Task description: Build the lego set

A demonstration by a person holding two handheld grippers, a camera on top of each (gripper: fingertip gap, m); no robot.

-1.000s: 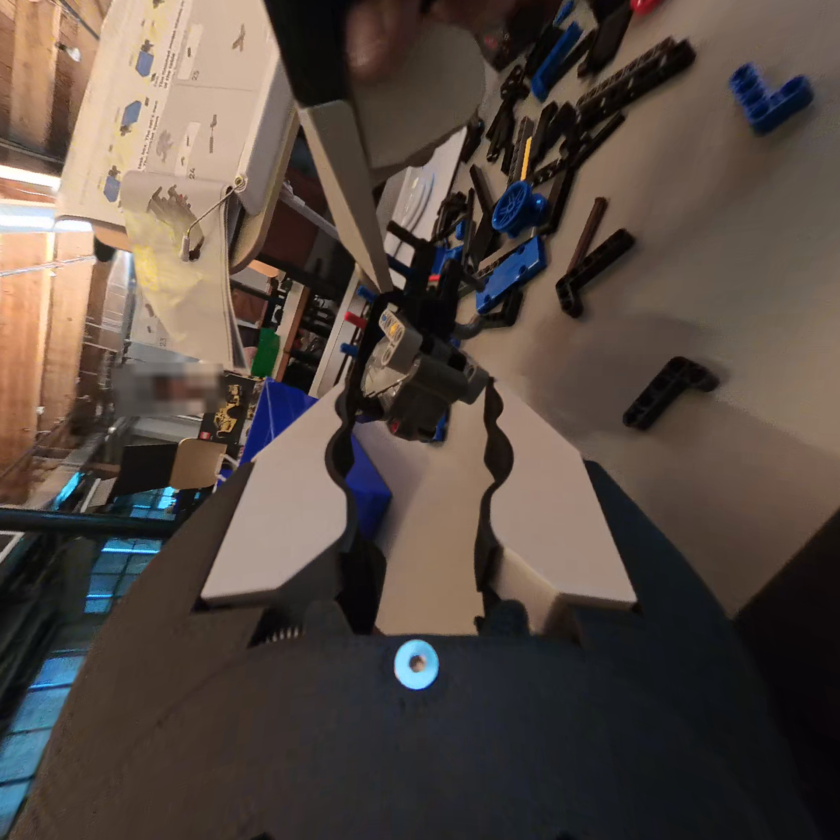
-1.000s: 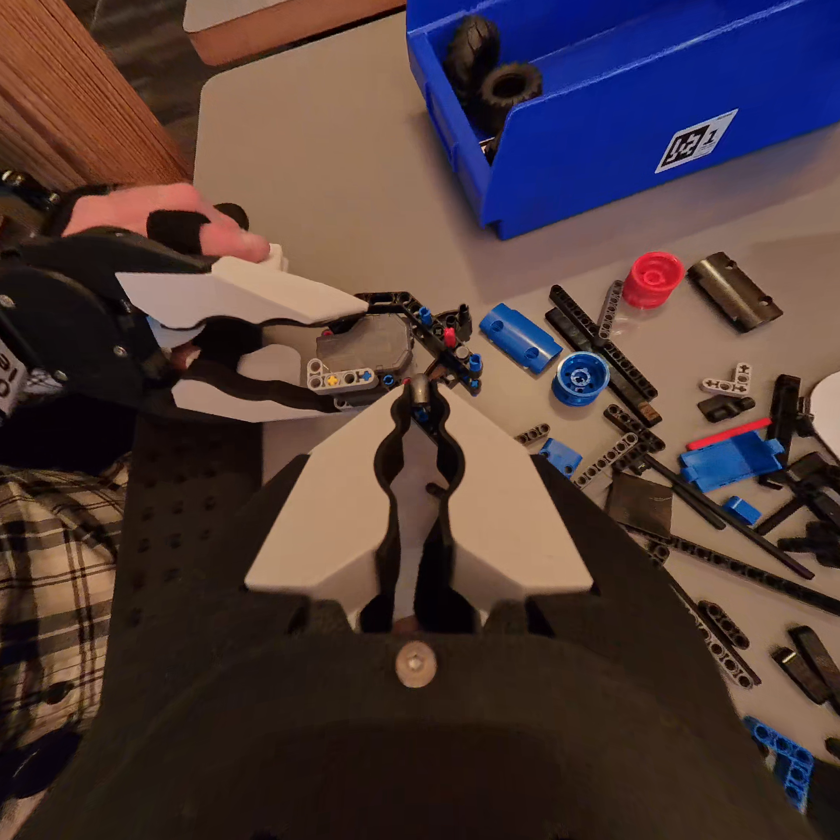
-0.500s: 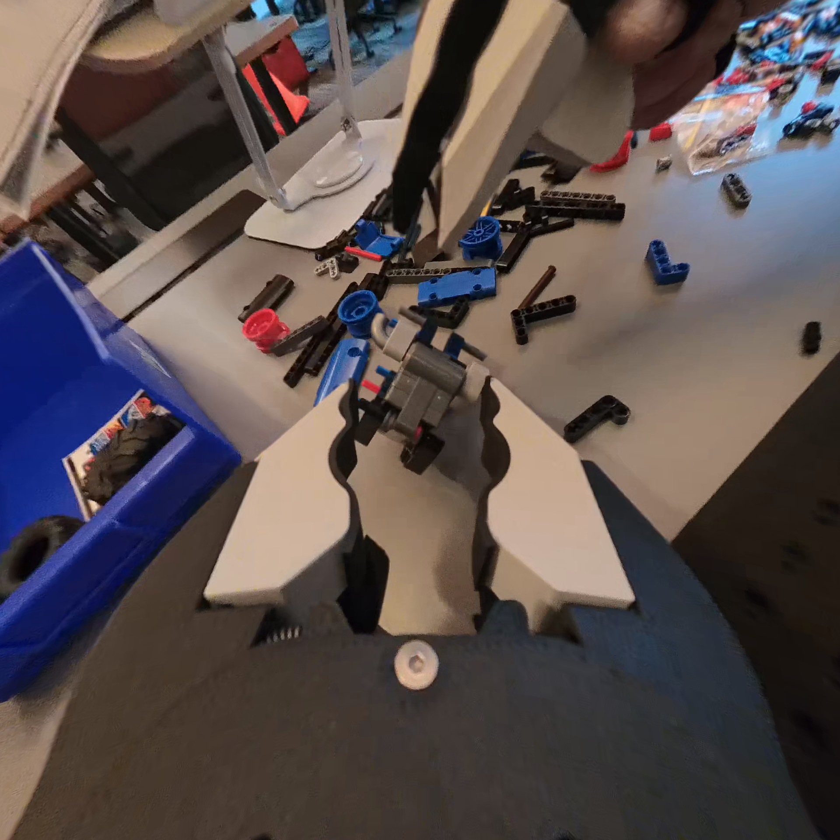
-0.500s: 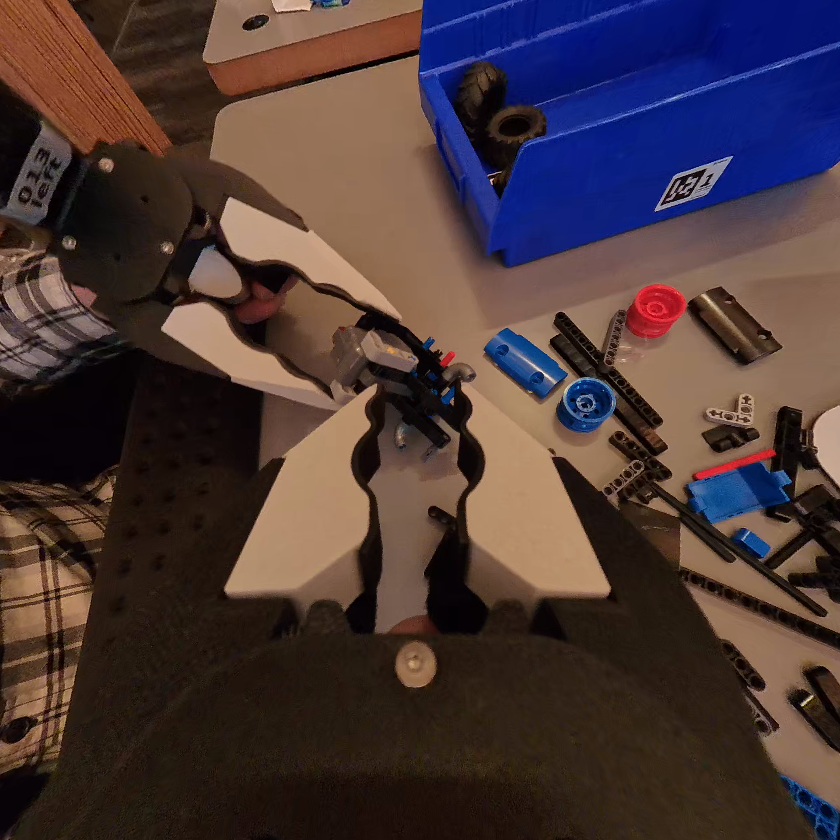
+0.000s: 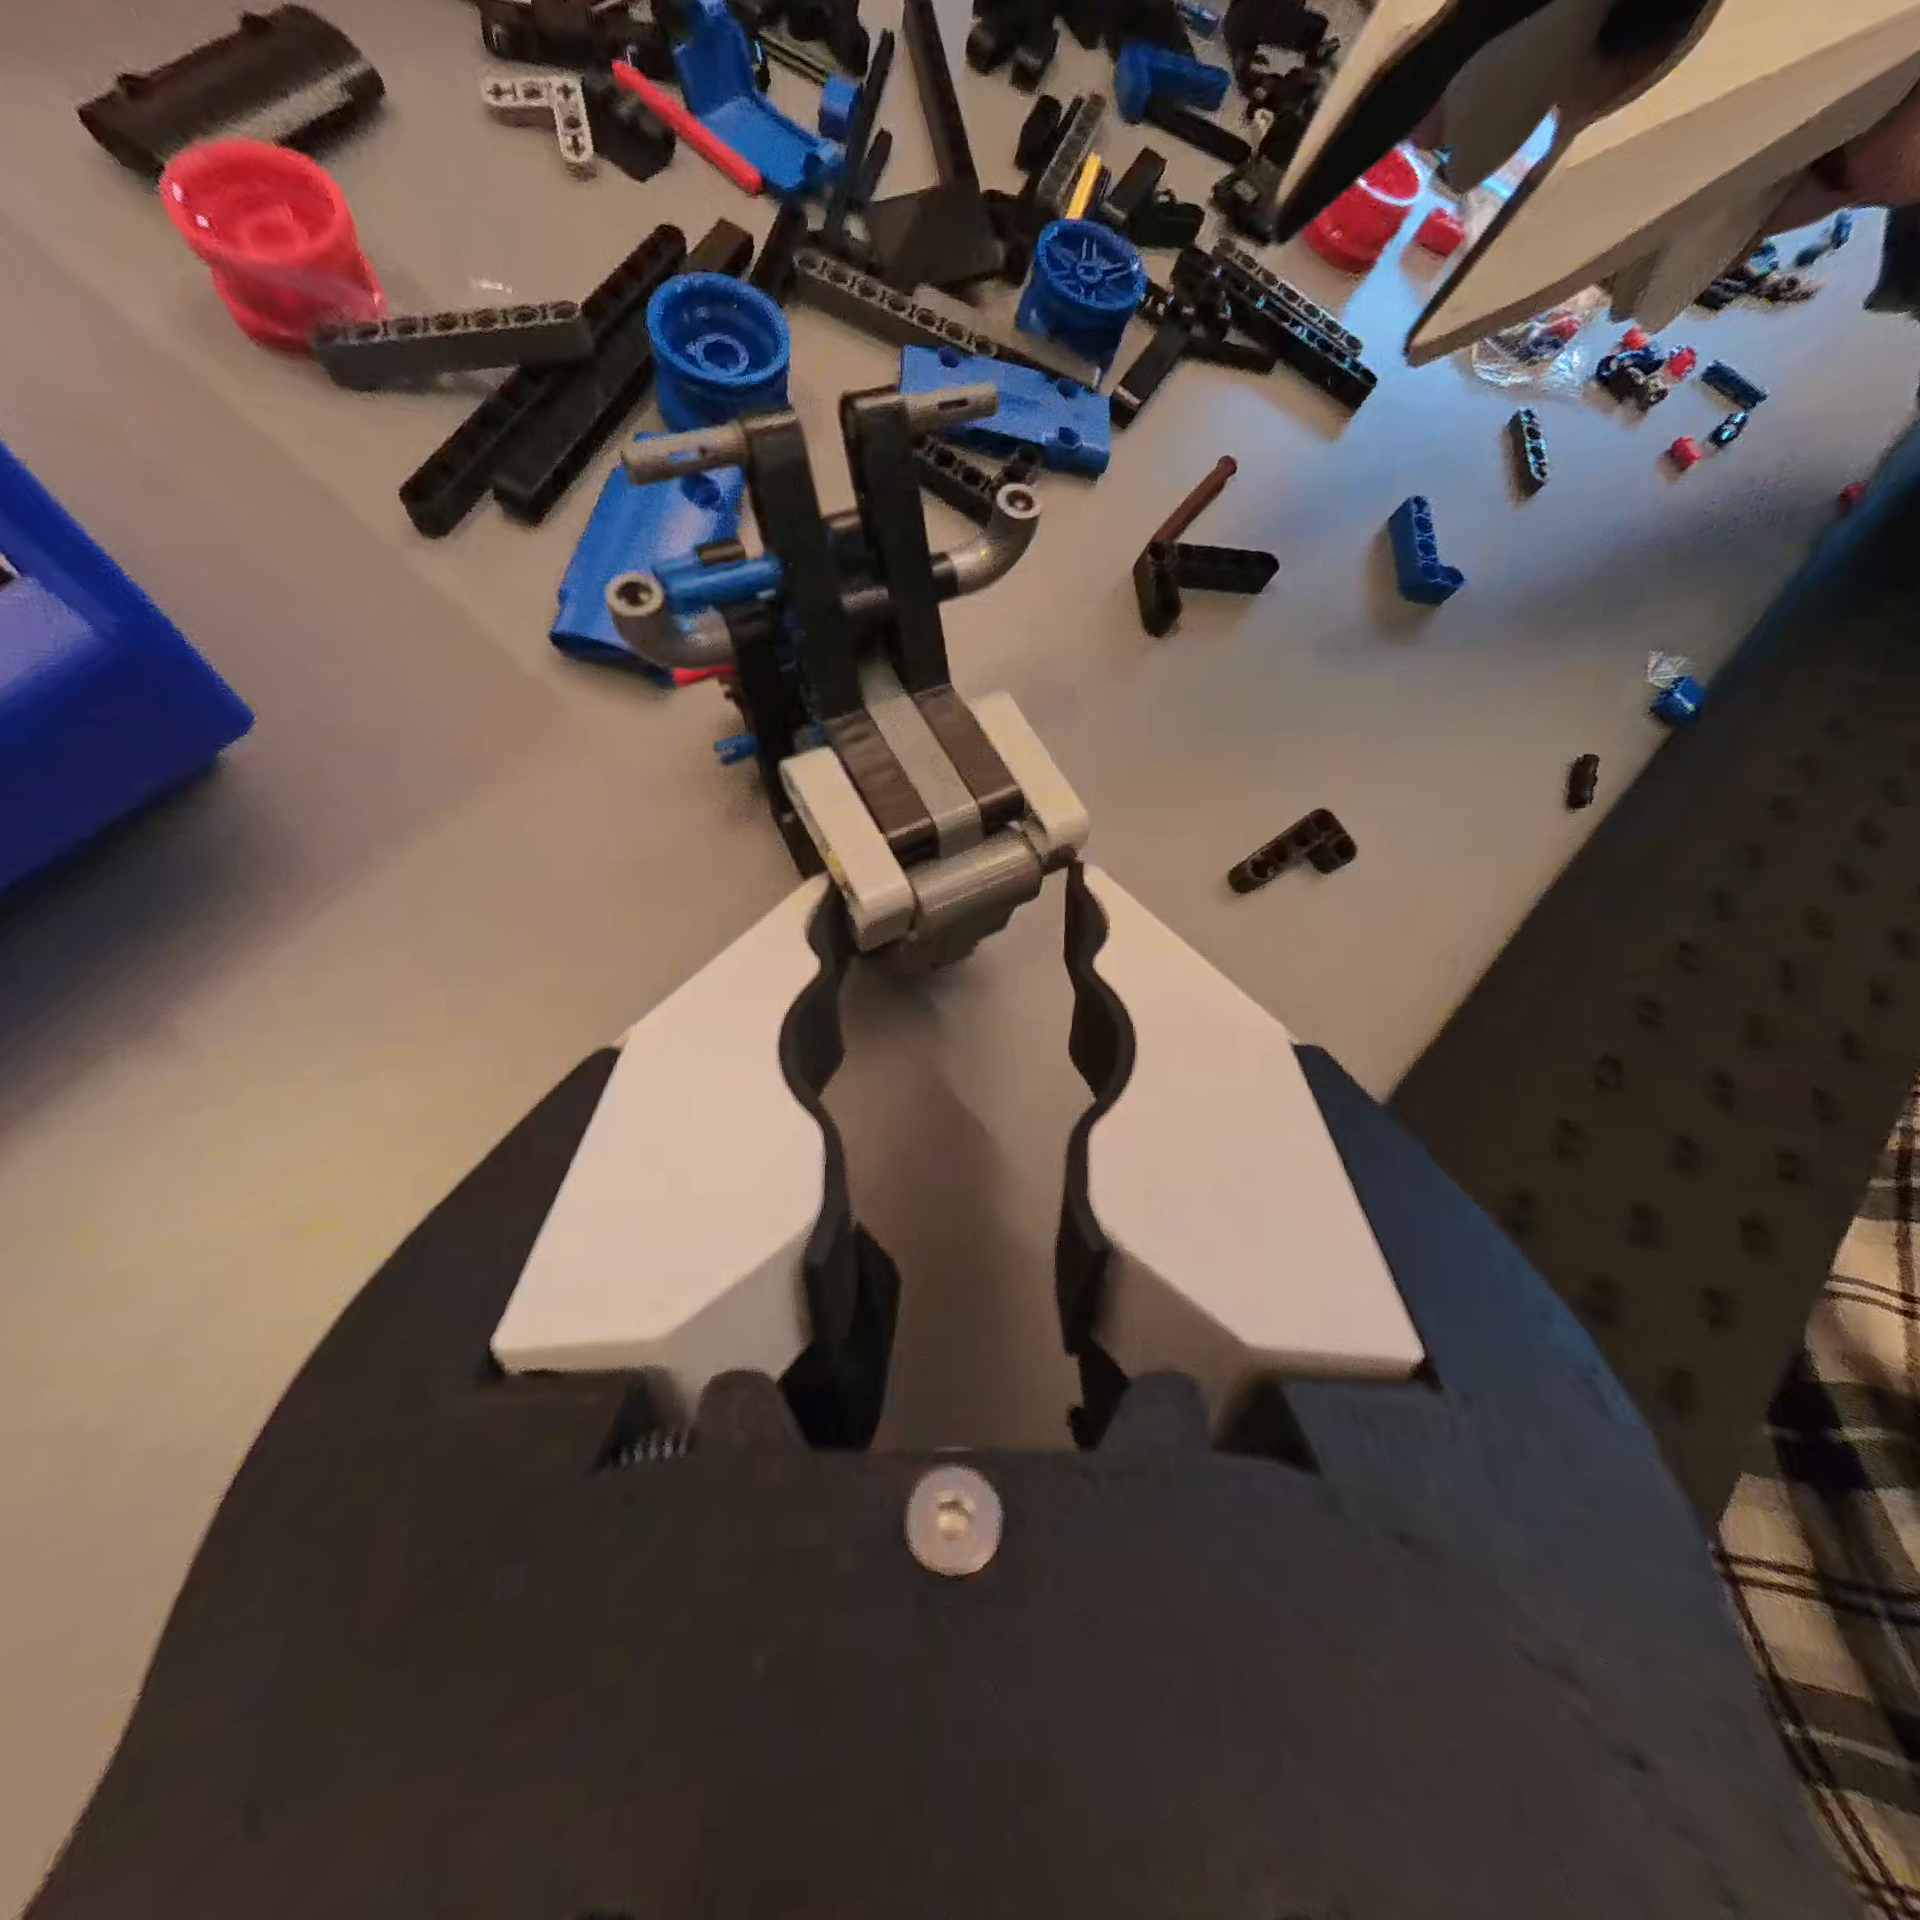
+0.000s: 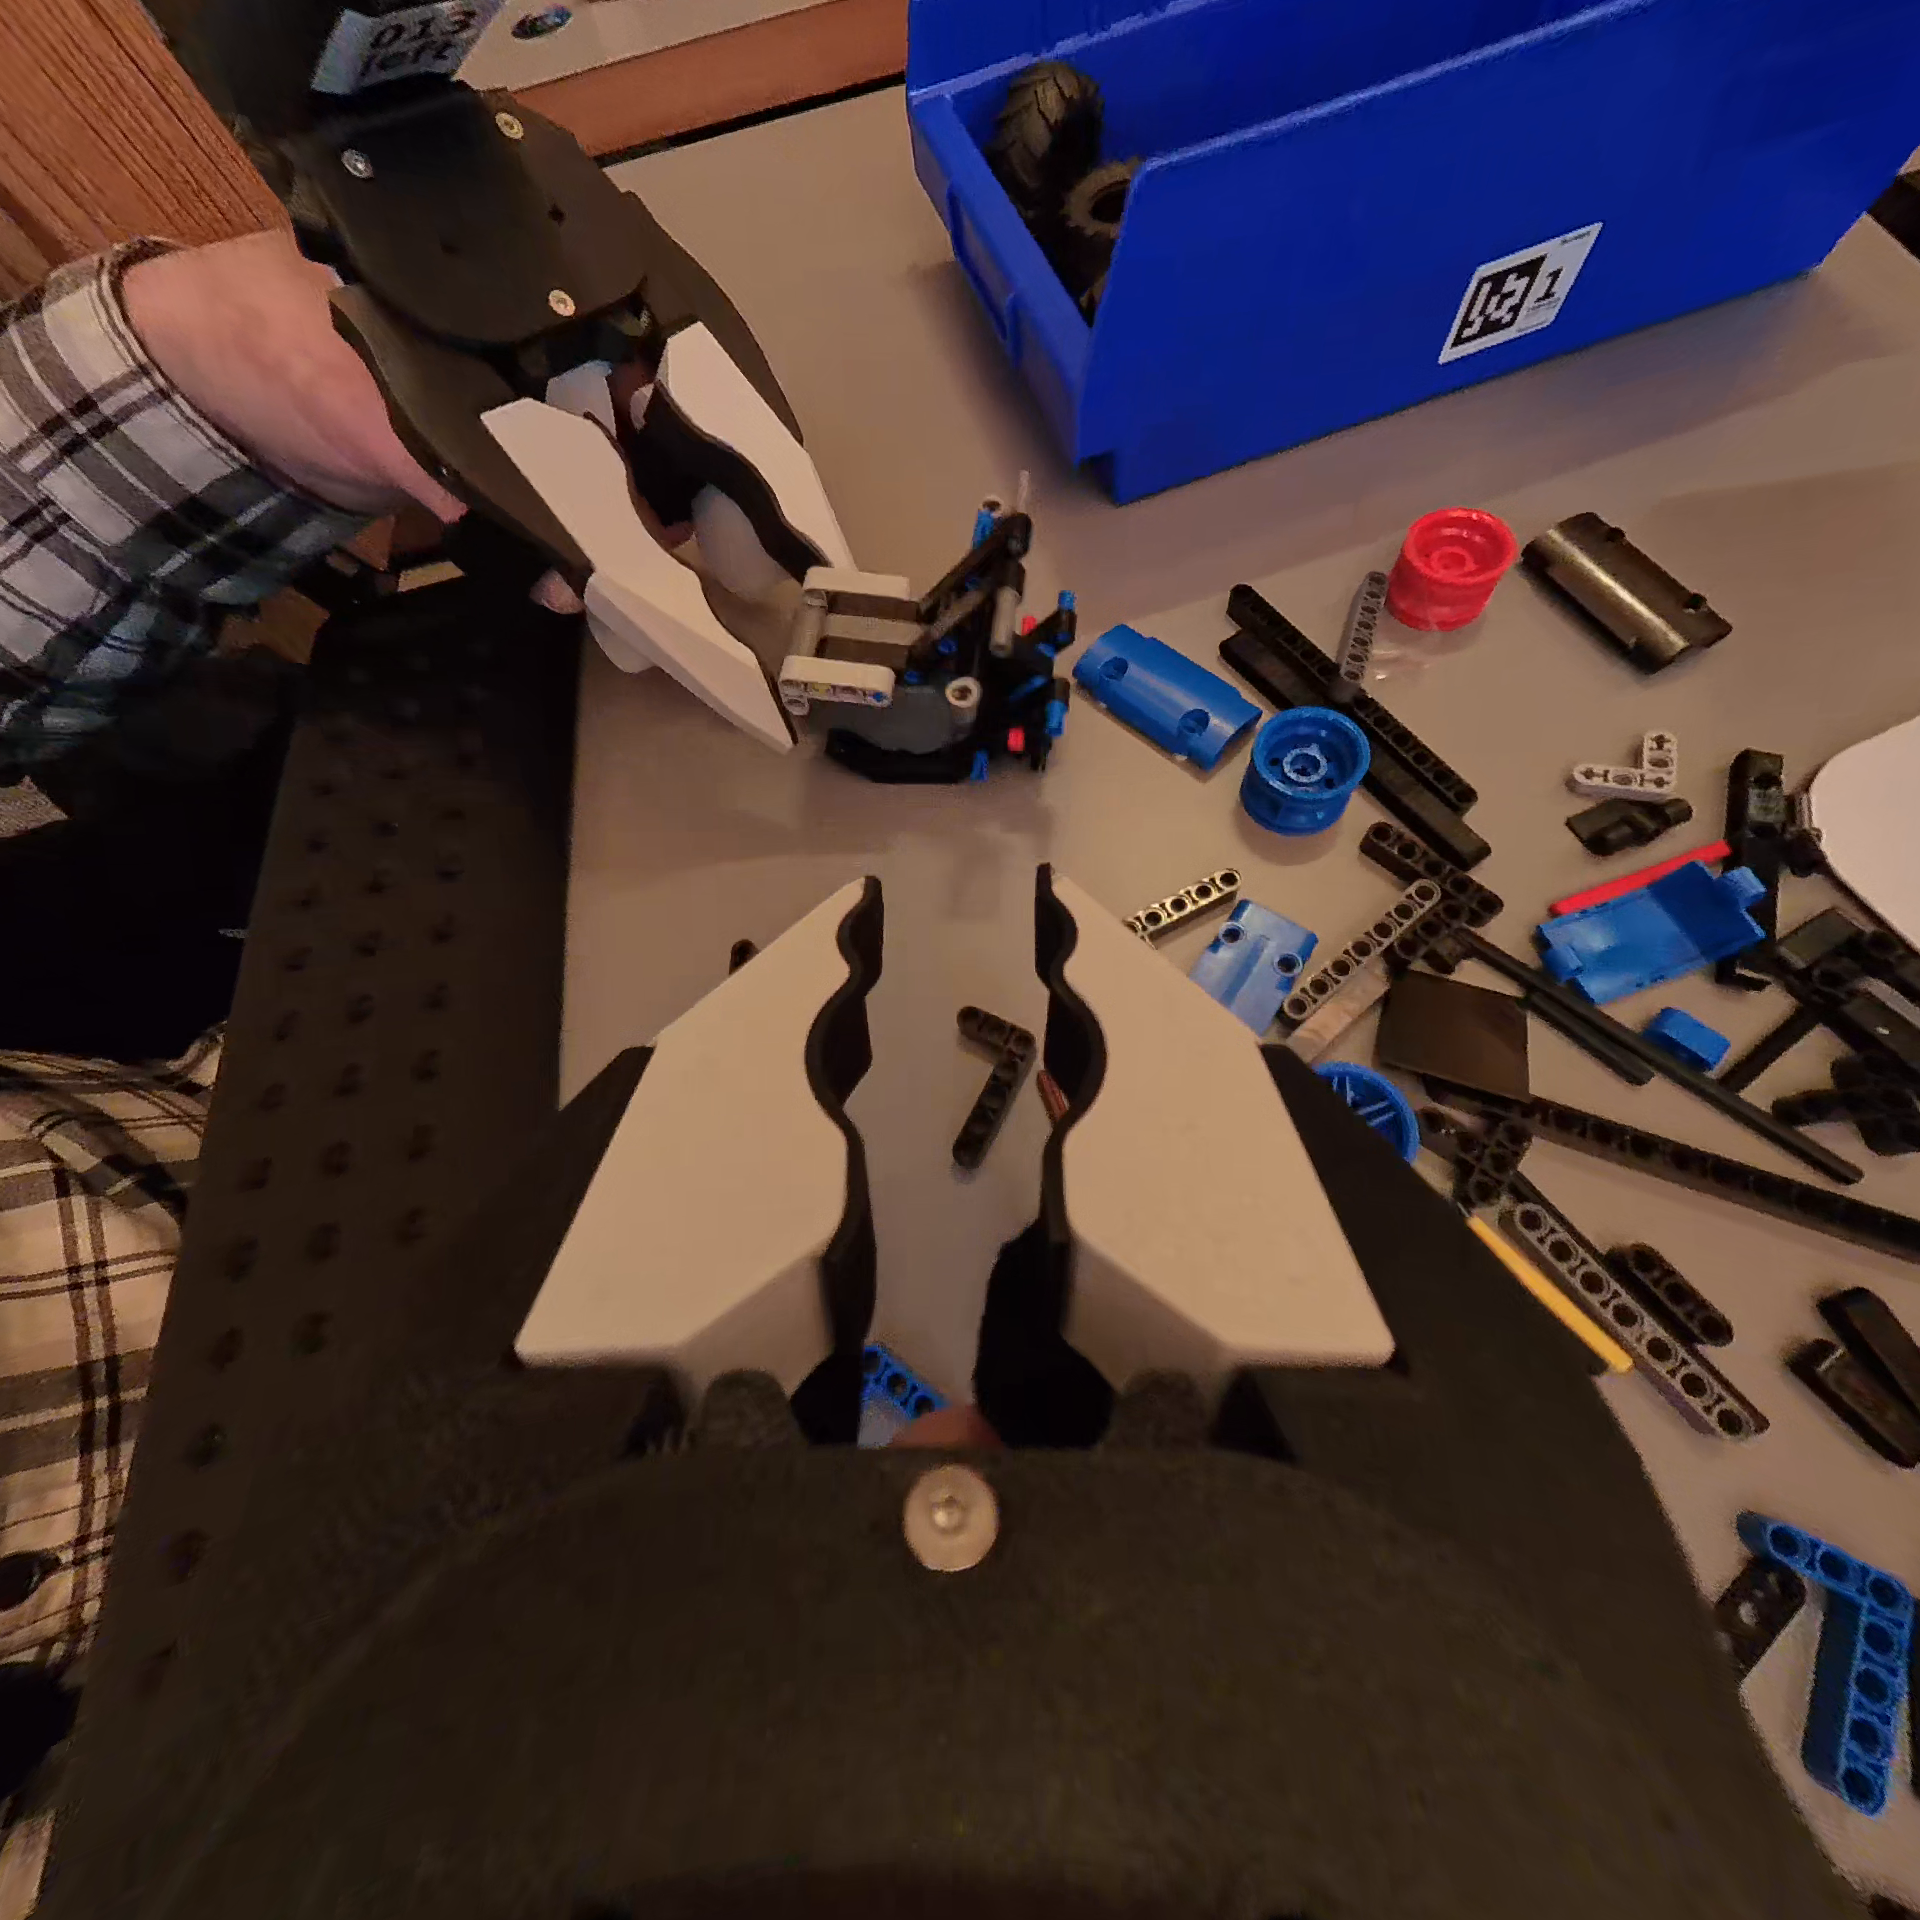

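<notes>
The part-built lego assembly [image 5: 883, 644], black beams on a grey and white block with blue pins, rests on the grey table [image 5: 312, 1039]. My left gripper [image 5: 951, 894] is shut on its grey-white end. In the right wrist view the left gripper [image 6: 816, 655] holds the assembly [image 6: 935, 665] from the left. My right gripper [image 6: 958, 891] is open and empty, hovering a short way nearer than the assembly, apart from it. A black L-shaped beam [image 6: 992, 1081] lies on the table between its fingers. The right gripper also shows at the top right of the left wrist view [image 5: 1361, 281].
A blue bin [image 6: 1351, 260] with black tyres [image 6: 1049, 114] stands at the back. Loose pieces lie to the right: a red wheel [image 6: 1449, 566], a blue wheel [image 6: 1299, 769], blue panels, several black beams. A black perforated mat [image 6: 364, 1039] borders the table's left side. Some 12 cm of space lies between my two pairs of fingers. The blue wheel [image 6: 1299, 769] is about 11 cm from my right fingertips. It turns up in the left wrist view [image 5: 750, 336] as well.
My right gripper let go of the assembly, opened and drew back. My left gripper turned and brought the assembly down onto the table.
</notes>
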